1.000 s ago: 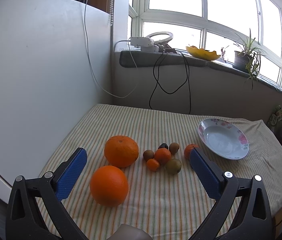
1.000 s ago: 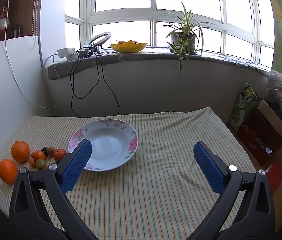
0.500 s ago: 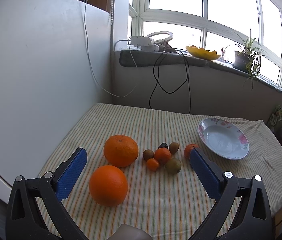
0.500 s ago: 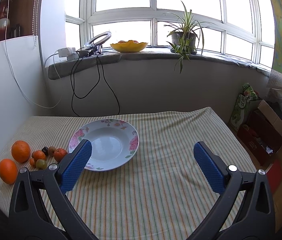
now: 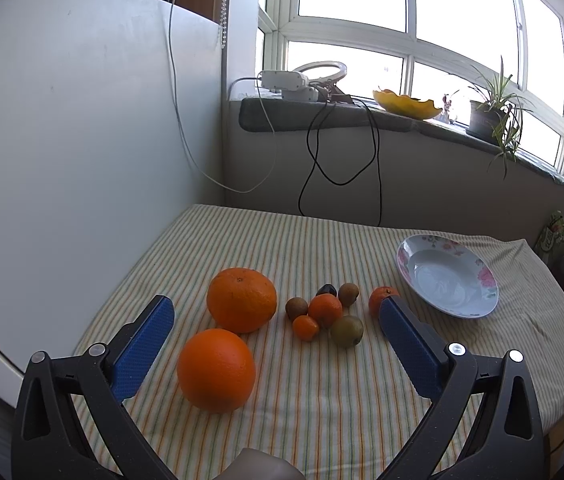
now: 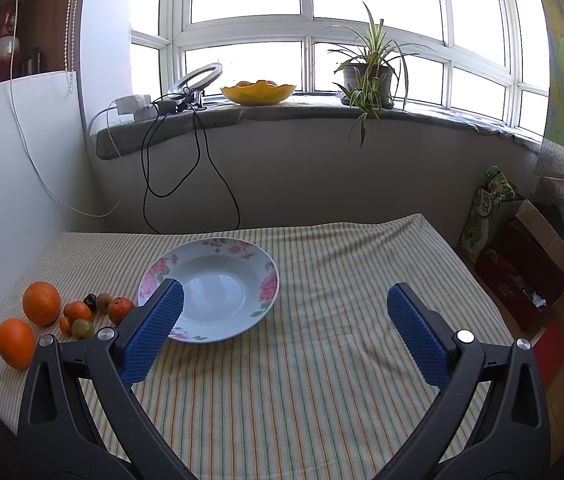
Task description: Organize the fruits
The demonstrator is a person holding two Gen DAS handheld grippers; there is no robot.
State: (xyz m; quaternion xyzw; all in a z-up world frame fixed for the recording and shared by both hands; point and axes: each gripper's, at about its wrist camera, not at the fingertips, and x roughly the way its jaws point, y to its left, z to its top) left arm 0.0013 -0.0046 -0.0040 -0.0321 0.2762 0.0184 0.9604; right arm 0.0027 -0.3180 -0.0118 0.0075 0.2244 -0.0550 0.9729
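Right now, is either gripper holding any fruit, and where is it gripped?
Nothing is held. The left gripper and right gripper are both open, with the fruits lying on the tablecloth.

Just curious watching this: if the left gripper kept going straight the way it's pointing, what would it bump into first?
Probably the near big orange, which sits low between the open left gripper and the small fruits. Depth is hard to judge, so it might pass just over it.

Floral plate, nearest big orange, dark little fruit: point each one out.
floral plate [image 6: 266,285], right wrist view, on its right rim.
nearest big orange [image 5: 216,370], left wrist view, middle of its peel.
dark little fruit [image 5: 326,289], left wrist view, on its top.
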